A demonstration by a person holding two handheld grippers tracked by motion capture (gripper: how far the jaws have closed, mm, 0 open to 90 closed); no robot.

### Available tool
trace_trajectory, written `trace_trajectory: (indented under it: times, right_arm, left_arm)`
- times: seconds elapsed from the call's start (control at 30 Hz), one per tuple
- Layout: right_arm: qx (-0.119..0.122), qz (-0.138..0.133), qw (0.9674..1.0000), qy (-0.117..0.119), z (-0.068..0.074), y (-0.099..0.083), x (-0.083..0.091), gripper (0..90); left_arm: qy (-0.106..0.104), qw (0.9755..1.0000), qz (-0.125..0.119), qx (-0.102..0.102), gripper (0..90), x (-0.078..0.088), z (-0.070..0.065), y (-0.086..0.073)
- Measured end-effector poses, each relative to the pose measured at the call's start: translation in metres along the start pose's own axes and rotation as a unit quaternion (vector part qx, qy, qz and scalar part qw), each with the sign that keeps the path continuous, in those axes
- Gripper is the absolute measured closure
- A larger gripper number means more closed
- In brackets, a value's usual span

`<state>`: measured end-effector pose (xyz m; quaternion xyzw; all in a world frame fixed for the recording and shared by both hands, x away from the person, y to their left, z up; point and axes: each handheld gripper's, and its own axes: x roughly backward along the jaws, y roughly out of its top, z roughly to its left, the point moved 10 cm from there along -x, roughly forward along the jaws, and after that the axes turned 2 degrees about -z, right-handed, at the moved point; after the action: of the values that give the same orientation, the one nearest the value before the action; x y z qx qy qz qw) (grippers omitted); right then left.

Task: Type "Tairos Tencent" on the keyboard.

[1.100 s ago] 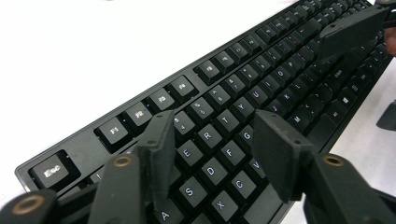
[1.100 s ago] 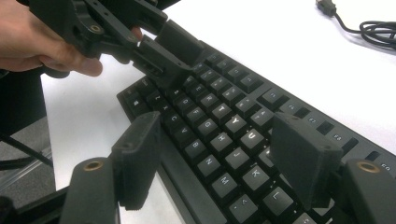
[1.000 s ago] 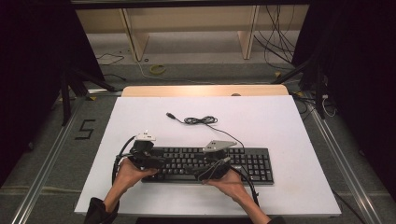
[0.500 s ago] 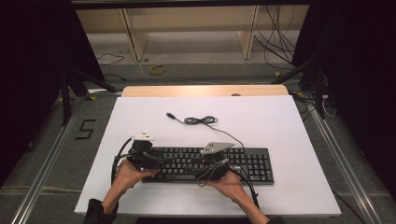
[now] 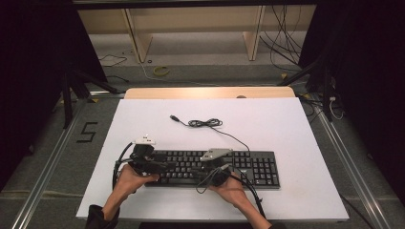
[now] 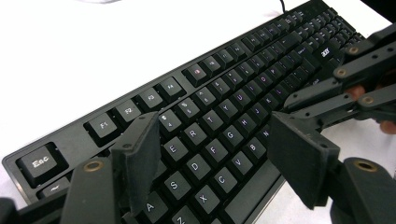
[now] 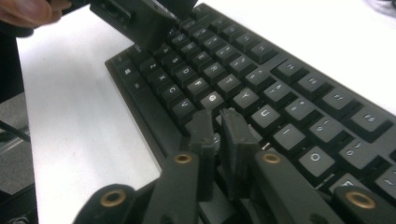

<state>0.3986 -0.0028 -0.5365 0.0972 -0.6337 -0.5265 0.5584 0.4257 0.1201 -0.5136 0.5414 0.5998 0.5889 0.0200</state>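
The table [image 5: 286, 119] was a broad white slab, bare but for what sat near the person's edge, so everything was within easy reach of both hands. The keyboard [image 5: 248, 167] lay flat along that near edge, squared to the person as if for typing, keys up. Its cable [image 5: 205, 123] ran off the back and ended in a loose tangle farther up the table, plug free, apparently pushed out of the way. The left claw [image 6: 215, 154] hung over the keyboard's left end, jaws spread wide and gripping nothing, straddling the letter rows, to my eye ready either to steady that end or take hold of it. The right claw [image 7: 219, 130] was pinched nearly closed with nothing between the jaws, its tips low over the middle letter keys, which looked like a way to make one narrow point for pressing a single key.
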Motion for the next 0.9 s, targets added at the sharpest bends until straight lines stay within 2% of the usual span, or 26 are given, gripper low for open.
trace_trajectory:
  times: [0.17,0.7,0.9]
  right_arm:
    - [0.002,0.007,1.0,-0.004,0.0,-0.002,-0.005,90.0]
    - [0.008,0.022,0.9997,-0.008,0.001,-0.005,-0.014,90.0]
    - [0.019,0.026,0.9994,-0.011,0.001,-0.007,-0.017,90.0]
  left_arm:
    - [-0.003,1.0,-0.004,0.001,32.9,0.001,-0.001,0.0]
    - [-0.006,1.0,-0.003,-0.001,31.9,0.002,-0.001,-0.001]
    - [-0.005,1.0,-0.002,0.001,32.2,0.001,-0.001,-0.001]
